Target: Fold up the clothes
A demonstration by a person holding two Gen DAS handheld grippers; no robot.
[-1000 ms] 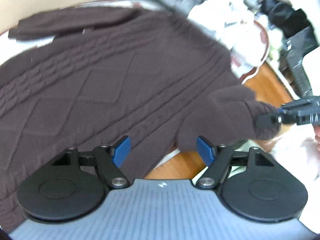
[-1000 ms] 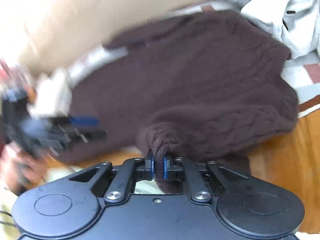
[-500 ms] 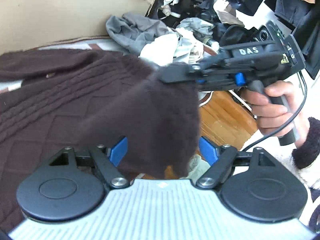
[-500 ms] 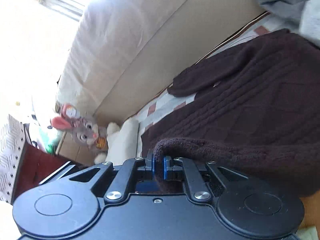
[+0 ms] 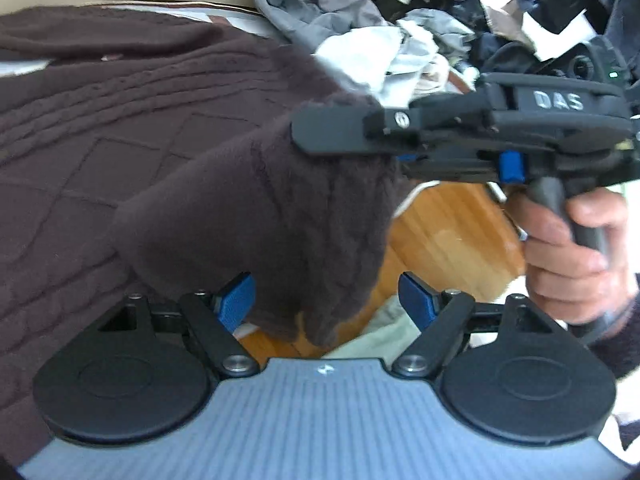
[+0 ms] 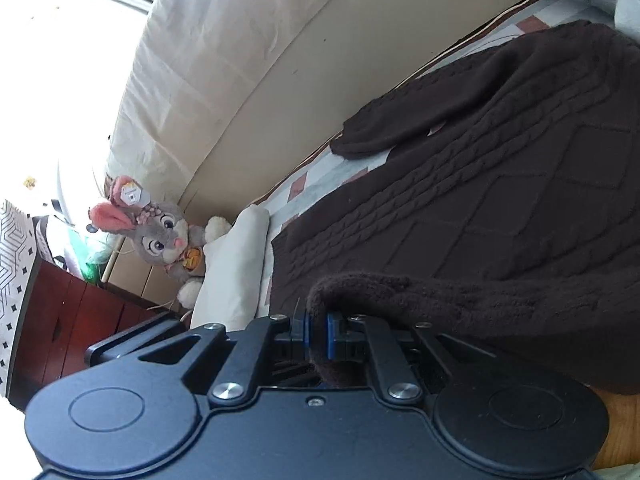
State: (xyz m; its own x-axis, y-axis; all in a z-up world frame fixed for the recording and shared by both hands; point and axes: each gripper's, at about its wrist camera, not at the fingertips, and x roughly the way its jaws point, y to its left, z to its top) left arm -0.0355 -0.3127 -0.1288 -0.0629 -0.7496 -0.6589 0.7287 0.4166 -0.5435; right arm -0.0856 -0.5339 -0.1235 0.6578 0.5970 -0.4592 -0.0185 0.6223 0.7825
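The right gripper (image 6: 318,334) has lifted the cuffed sleeve (image 5: 276,216) of the dark brown cable-knit sweater (image 5: 120,148) off the near edge of the bed and swung it up and inward over the last second. Half a second ago it was already raised; now it hangs a little closer to the left gripper (image 5: 326,296). The right gripper's blue pads (image 6: 332,336) are clamped together on the sleeve end. The left gripper's jaws stand wide apart and hold nothing, with the hanging sleeve just in front of them.

The sweater's body lies spread flat on the patterned bed cover (image 6: 320,176), with its far sleeve (image 6: 400,128) stretched toward the cream headboard cushion (image 6: 224,60). With one sleeve raised over the body, the fold looks under way: that sleeve seems bound for a place across the chest.

The sweater's near edge sits at the near edge of the bed, above the wooden floor (image 5: 452,236). A heap of grey and white clothes (image 5: 360,40) crowds the bed's right end, so open room lies inward over the sweater's own body. A plush rabbit (image 6: 160,236) and white pillow (image 6: 236,256) sit well clear at the left end.
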